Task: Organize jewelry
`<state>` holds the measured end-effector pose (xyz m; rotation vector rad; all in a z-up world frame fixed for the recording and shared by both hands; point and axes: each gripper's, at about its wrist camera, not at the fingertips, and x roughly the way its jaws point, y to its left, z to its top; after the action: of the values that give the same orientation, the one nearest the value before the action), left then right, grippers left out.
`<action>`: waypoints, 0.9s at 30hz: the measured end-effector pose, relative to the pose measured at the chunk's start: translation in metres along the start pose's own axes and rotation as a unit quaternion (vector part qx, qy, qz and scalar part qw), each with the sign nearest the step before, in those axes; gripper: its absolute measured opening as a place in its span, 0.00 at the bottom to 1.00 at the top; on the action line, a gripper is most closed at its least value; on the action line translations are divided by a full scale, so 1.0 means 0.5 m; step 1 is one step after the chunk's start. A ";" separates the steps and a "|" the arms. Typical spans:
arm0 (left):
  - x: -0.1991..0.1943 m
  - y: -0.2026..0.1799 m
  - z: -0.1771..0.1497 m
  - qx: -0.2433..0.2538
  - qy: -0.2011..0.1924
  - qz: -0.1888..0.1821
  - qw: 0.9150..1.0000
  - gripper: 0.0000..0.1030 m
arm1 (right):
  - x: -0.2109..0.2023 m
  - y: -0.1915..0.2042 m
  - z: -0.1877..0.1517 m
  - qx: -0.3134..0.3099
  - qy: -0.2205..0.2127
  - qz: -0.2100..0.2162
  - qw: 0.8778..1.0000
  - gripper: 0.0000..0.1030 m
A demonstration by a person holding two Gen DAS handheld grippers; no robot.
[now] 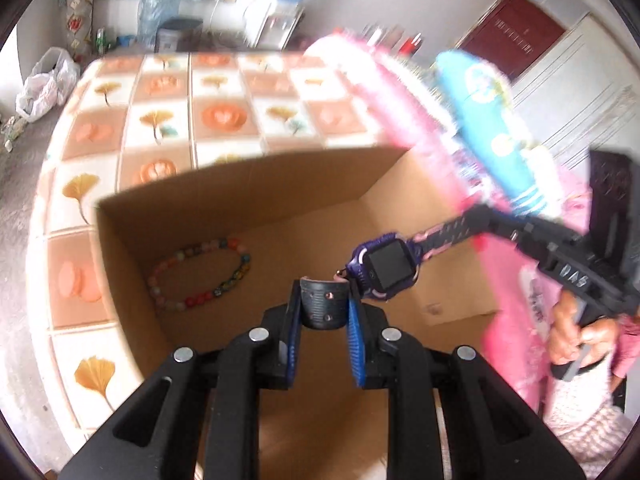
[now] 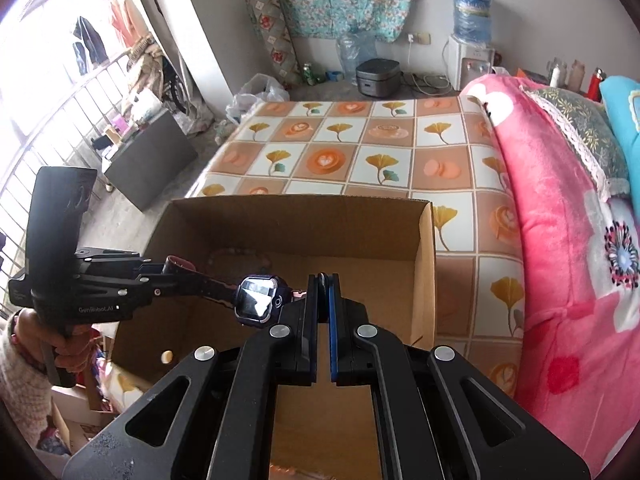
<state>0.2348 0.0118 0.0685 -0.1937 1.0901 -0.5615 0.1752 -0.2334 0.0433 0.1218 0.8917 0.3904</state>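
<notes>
Bed (image 2: 400, 168): carries the open cardboard box near its near edge, with a pink blanket (image 2: 560, 240) heaped along one side.
Cardboard box (image 2: 426, 264): open-topped and mostly bare inside; both grippers hang over it.
Box contents: one beaded bracelet (image 1: 200, 276) of mixed colours lies flat on the floor of the box, close to a side wall.
Smartwatch (image 1: 386, 270): purple, held in the air above the box, stretched between the two grippers, not yet touching the bottom.
Left gripper (image 1: 324, 308): narrowly parted, pinching one looped strap end of the smartwatch.
Right gripper (image 2: 322, 280): pressed together on the other strap end.
Step in hand: lowering the smartwatch into the box, by my reading.
Doing it well: bring both ends down level, set the smartwatch on bare cardboard apart from the bracelet, then let go of one strap before the other so it does not flip.
</notes>
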 end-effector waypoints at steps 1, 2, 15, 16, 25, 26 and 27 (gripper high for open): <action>-0.031 -0.009 -0.005 0.003 -0.015 -0.007 1.000 0.19 | -0.023 0.000 -0.014 0.011 -0.008 0.014 1.000 0.03; -0.060 -0.021 -0.010 0.007 -0.029 -0.017 0.999 0.19 | -0.041 -0.002 -0.028 0.023 -0.013 0.028 0.999 0.03; -0.145 -0.187 -0.222 0.076 -0.056 -0.050 0.994 0.19 | -0.062 -0.049 -0.375 0.208 0.004 0.136 0.969 0.03; -0.124 -0.188 -0.244 0.078 -0.051 -0.036 0.995 0.19 | -0.050 -0.049 -0.387 0.206 0.013 0.121 0.971 0.03; 0.012 -0.115 -0.349 -0.071 0.008 -0.055 0.996 0.17 | 0.069 -0.056 -0.400 0.171 0.049 0.049 0.983 0.03; 0.021 -0.108 -0.357 -0.087 0.010 -0.055 0.995 0.17 | 0.078 -0.056 -0.394 0.167 0.045 0.043 0.984 0.04; 0.026 -0.105 -0.362 -0.099 0.011 -0.055 0.993 0.17 | 0.086 -0.055 -0.390 0.161 0.042 0.041 0.985 0.04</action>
<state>0.0627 -0.0173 -0.0037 -0.4243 1.1611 -0.5543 0.0556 -0.2536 -0.1176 0.4444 1.0313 0.3266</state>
